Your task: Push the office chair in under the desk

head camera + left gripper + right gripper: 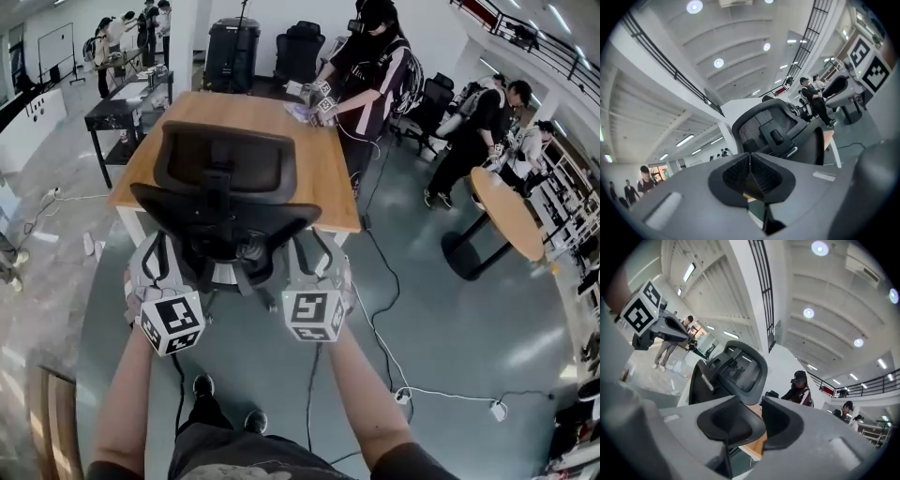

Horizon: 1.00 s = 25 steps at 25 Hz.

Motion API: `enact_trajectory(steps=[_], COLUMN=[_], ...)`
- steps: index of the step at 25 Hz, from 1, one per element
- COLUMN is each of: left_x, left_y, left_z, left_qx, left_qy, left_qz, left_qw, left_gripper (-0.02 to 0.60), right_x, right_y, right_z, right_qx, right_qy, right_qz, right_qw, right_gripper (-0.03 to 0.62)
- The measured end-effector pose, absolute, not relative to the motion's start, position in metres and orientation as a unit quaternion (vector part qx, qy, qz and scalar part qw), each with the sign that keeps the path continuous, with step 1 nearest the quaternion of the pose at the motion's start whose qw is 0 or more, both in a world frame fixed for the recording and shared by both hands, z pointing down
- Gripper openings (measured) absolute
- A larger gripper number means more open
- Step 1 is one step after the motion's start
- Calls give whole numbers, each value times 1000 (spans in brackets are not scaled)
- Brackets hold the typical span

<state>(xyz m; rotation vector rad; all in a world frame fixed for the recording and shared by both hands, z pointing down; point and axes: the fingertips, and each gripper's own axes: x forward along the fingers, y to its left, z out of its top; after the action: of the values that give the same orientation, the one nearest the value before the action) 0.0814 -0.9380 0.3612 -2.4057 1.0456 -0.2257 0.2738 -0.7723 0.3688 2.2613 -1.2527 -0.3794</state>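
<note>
A black office chair [225, 202] with a mesh back stands at the near edge of the wooden desk [314, 155], its backrest toward me. My left gripper [157, 251] is at the chair's lower left side and my right gripper [314, 251] at its lower right; whether either touches it is hidden. In the left gripper view the pads meet, shut with nothing between them [750, 174], and the chair [771, 126] rises ahead. In the right gripper view the gripper [761, 425] shows a gap with only the desk edge seen through it, the chair [736, 369] beyond.
A person [375, 66] with a headset works at the desk's far end. A round table [511, 211] and more people are at the right. Cables [386, 323] run over the grey floor. A dark side table [122, 108] stands at the left, black chairs behind the desk.
</note>
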Motion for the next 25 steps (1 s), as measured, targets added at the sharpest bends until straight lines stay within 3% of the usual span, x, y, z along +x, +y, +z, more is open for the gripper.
enact_trajectory(steps=[7, 10, 25], left_x=[88, 87, -4], left_y=[-905, -894, -856], left_z=[375, 376, 364], left_qx=[-903, -913, -943], left_qy=[362, 354, 307], left_qz=[-94, -87, -62], left_qw=[213, 181, 115], left_gripper=[20, 20, 20], right_x=[265, 261, 136], right_y=[-739, -728, -711], right_z=[363, 353, 331], right_qx=[852, 859, 857], right_qy=[-457, -459, -475], right_qz=[-132, -128, -134], right_qw=[219, 188, 150], right_gripper=[61, -8, -8])
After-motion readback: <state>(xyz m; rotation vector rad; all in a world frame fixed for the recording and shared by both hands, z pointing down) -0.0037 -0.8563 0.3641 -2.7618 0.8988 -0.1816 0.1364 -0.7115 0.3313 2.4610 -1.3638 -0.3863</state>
